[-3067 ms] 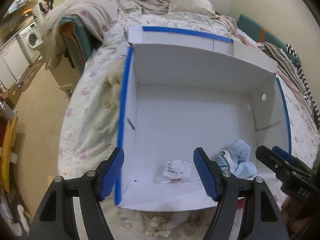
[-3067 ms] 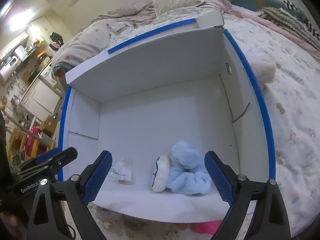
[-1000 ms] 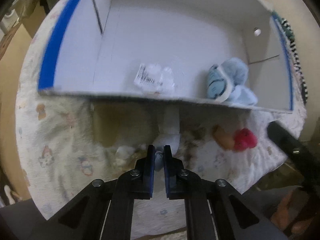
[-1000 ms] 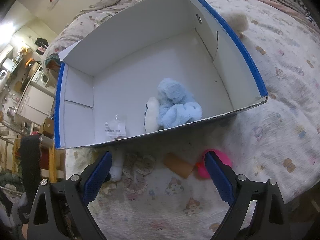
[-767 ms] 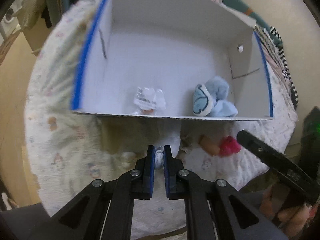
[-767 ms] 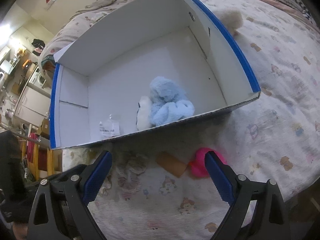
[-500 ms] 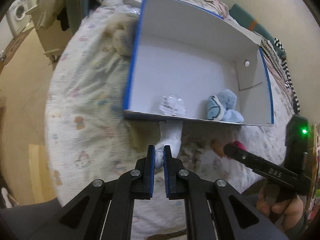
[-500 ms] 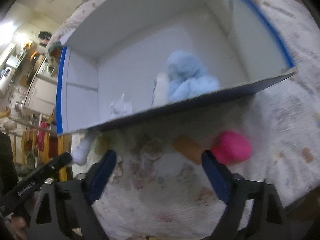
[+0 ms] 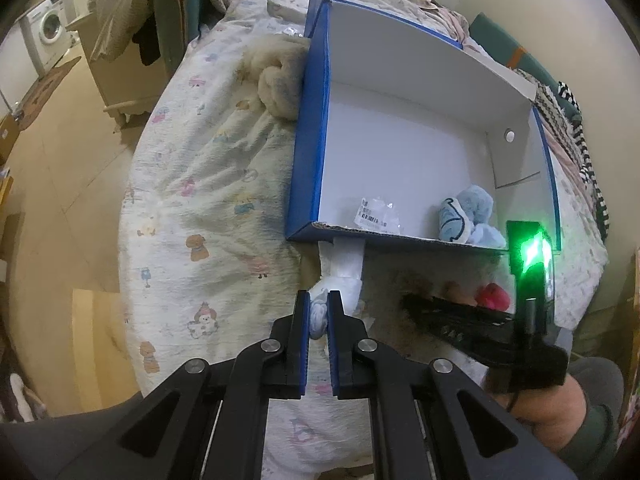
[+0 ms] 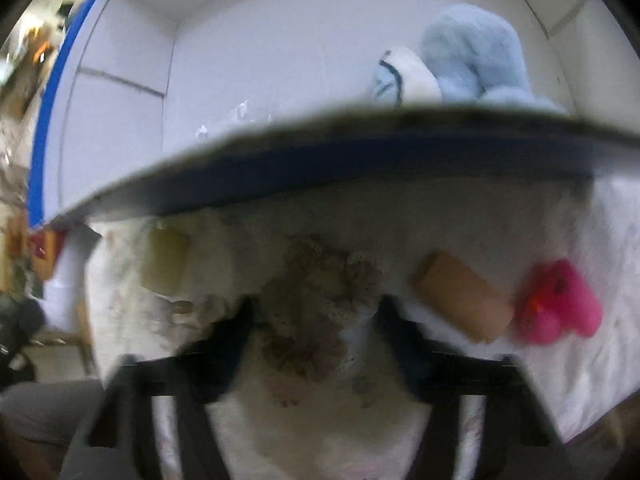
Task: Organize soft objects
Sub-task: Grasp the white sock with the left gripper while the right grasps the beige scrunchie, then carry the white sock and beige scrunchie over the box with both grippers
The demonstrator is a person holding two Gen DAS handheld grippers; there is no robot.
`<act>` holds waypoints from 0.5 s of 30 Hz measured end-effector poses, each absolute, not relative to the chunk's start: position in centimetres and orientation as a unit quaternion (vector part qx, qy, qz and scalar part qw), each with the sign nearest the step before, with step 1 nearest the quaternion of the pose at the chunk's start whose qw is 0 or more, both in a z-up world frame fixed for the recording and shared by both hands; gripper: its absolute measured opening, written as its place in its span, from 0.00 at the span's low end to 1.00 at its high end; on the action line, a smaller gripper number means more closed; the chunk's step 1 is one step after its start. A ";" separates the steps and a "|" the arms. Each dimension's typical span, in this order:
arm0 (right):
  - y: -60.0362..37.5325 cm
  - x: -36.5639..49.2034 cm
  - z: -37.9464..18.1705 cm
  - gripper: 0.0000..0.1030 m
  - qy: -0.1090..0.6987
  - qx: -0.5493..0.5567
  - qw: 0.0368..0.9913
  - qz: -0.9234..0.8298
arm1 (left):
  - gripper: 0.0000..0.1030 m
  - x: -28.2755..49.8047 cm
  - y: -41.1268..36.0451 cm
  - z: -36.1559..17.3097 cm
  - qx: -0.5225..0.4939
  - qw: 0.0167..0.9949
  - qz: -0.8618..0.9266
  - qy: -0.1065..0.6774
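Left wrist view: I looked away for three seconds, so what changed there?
The left gripper, open over the blue-edged white cardboard box before, shut on the white-and-blue soft toy and lifted it. The right gripper dropped toward the bedspread. The light-blue plush stayed inside the box.

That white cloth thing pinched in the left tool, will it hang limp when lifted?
Probably. The white cloth item already trails loosely from the left tool toward the box, bending with no stiffness. It looks light and unlikely to slip, since the pads squeeze its bunched end.
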State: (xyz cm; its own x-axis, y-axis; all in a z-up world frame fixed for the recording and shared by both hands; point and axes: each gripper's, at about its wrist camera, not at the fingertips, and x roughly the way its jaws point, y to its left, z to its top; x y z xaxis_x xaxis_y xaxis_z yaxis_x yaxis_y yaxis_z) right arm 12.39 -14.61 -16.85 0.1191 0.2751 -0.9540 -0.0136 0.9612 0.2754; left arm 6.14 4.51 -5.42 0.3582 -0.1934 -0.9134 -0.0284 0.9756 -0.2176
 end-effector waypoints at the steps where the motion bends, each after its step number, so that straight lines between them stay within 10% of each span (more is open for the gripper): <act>1: -14.6 12.3 -16.7 0.13 0.653 0.098 0.744 0.104 | 0.07 6.1 4.5 -5.6 -0.096 0.817 -0.050 0.566; 15: -17.7 8.1 -12.0 0.13 0.594 0.104 0.783 0.152 | 0.07 5.1 3.3 -6.1 -0.061 0.824 -0.031 0.563</act>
